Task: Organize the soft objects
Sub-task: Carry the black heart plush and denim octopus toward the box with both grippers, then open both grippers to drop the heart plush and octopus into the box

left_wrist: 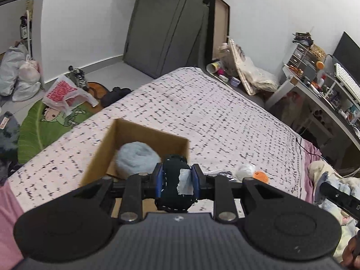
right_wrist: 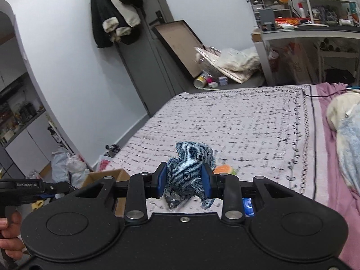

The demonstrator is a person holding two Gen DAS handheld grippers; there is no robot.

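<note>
My left gripper (left_wrist: pixel 176 181) is shut on a black soft toy with white stitching and a white tag (left_wrist: pixel 174 187), held over the near right corner of an open cardboard box (left_wrist: pixel 101 155) on the bed. A pale blue fluffy roll (left_wrist: pixel 137 157) lies inside the box. My right gripper (right_wrist: pixel 185 183) is shut on a blue denim stuffed toy (right_wrist: pixel 191 168), held above the bed. An orange soft toy (right_wrist: pixel 223 169) lies on the bed beyond it; it also shows in the left wrist view (left_wrist: pixel 261 176) beside a white soft object (left_wrist: pixel 245 171).
The patterned bedspread (left_wrist: pixel 202 112) stretches far ahead. A blanket pile (right_wrist: pixel 348 135) lies at the right. A green rug and bags (left_wrist: pixel 60 94) are on the floor at the left. A cluttered desk (right_wrist: pixel 315 22) stands at the far right, and a grey door (left_wrist: pixel 166 27) behind the bed.
</note>
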